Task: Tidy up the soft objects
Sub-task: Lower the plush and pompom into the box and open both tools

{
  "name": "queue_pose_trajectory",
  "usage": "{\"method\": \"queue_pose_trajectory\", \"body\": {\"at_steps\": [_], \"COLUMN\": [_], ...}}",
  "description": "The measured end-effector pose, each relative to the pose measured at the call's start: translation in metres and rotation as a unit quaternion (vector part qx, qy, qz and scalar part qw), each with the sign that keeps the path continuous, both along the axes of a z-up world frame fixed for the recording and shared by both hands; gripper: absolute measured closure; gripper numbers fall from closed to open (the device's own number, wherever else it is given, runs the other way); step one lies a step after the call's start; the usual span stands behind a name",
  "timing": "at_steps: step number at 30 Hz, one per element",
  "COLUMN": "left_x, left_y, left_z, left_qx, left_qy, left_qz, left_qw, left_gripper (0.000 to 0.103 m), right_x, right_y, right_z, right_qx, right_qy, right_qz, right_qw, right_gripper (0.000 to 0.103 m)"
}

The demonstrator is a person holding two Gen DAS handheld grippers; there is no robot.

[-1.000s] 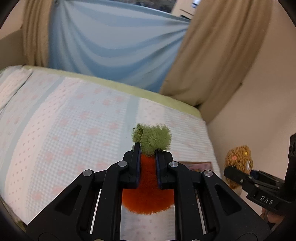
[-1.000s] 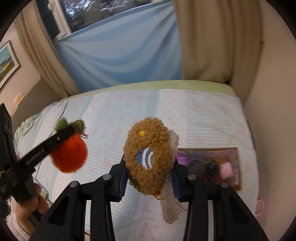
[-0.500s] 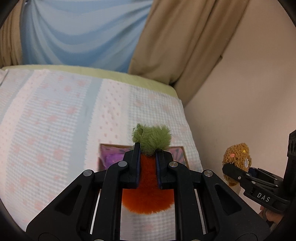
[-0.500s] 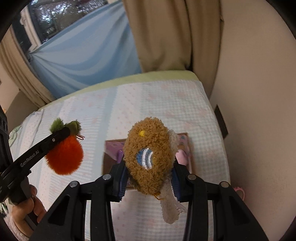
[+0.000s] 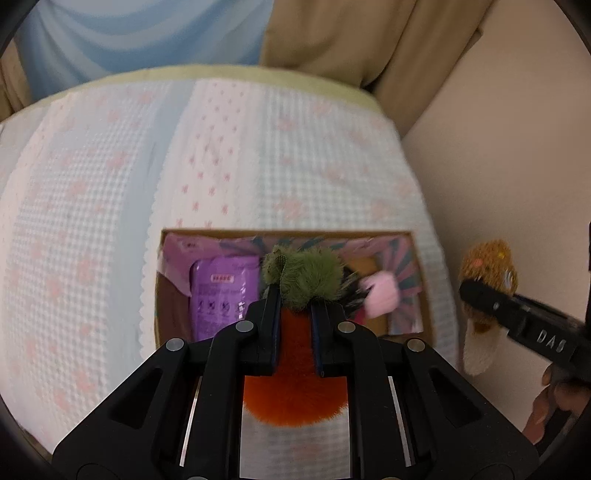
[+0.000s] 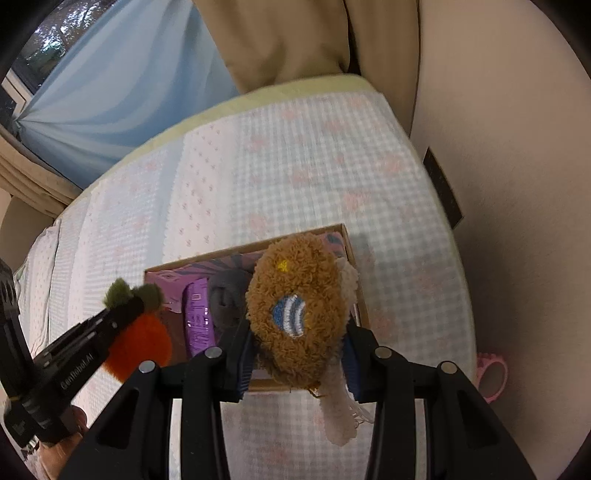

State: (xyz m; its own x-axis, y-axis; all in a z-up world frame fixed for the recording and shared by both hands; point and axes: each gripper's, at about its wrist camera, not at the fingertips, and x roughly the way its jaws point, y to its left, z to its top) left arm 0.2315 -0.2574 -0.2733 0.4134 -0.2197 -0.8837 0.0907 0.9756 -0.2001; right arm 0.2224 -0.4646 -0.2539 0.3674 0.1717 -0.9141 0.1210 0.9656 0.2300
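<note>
My left gripper (image 5: pixel 294 306) is shut on an orange plush carrot (image 5: pixel 295 391) with a green fuzzy top, held above the near edge of a cardboard box (image 5: pixel 159 295) on the bed. The carrot also shows in the right wrist view (image 6: pixel 142 341). My right gripper (image 6: pixel 298 349) is shut on a brown plush toy (image 6: pixel 295 310) with a cream tail, held over the box's (image 6: pixel 349 243) right part. The brown toy shows at the right of the left wrist view (image 5: pixel 487 266). The box holds a purple packet (image 5: pixel 221 291), a pink soft item (image 5: pixel 382 295) and a grey soft item (image 6: pixel 227 291).
The bed (image 5: pixel 92 221) has a white checked cover with pink dots. A beige wall (image 6: pixel 517 184) runs close along the box's right side. Blue and tan curtains (image 5: pixel 166 33) hang behind the bed. A pink ring-shaped item (image 6: pixel 491 376) lies at the bed's right edge.
Both grippers have moved forward and tilted down over the box with their toys still held. The box, earlier far off, now lies just under the fingertips.
</note>
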Motion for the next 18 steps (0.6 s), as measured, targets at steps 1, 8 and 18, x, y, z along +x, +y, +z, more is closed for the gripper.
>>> {"method": "queue_pose_trajectory", "body": {"at_steps": [1, 8, 18], "left_x": [0.003, 0.013, 0.018], "left_y": [0.003, 0.014, 0.022], "left_z": [-0.009, -0.058, -0.062], "left_qx": [0.008, 0.063, 0.043], "left_qy": [0.005, 0.042, 0.071], "left_qz": [0.001, -0.012, -0.030], "left_qw": [1.0000, 0.9970, 0.9961], "left_gripper": [0.092, 0.092, 0.000], "right_x": [0.003, 0.006, 0.025], "right_y": [0.001, 0.018, 0.034], "right_z": [-0.009, -0.054, -0.069], "right_qx": [0.004, 0.050, 0.094], "right_qy": [0.005, 0.041, 0.060], "right_qz": [0.001, 0.007, 0.000], "right_qw": [1.000, 0.998, 0.994], "right_gripper": [0.066, 0.066, 0.019]}}
